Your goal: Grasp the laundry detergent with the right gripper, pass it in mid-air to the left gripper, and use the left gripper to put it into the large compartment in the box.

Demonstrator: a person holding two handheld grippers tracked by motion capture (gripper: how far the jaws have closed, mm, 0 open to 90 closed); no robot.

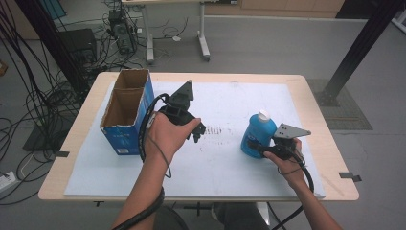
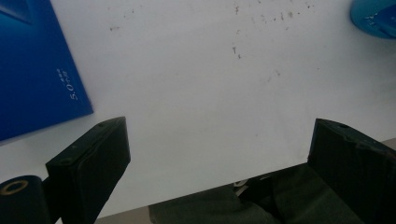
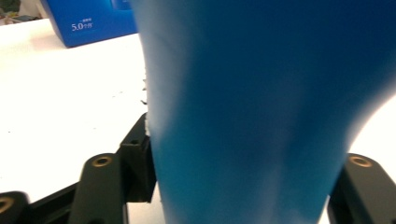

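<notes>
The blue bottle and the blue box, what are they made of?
Blue bottle: probably plastic, smooth with a slight sheen and a white cap; the right gripper clamps it. Blue box: cardboard, with a plain brown matte inside, thin wall edges and a printed blue outside.

A desk (image 1: 316,103) with a pale wooden top is standing in the middle of the room, and a white sheet (image 1: 225,103) marked with dark smudges is lying over most of it. An open cardboard box (image 1: 125,115) with blue sides is sitting upright on the sheet's left part, its flaps raised and its inside showing bare brown card. Black cables (image 1: 28,91) are trailing over the grey floor (image 1: 268,48) to the left. A second table's white legs (image 1: 203,40) are standing on wheels behind. A dark slanted post (image 1: 356,50) is rising at the right.
</notes>
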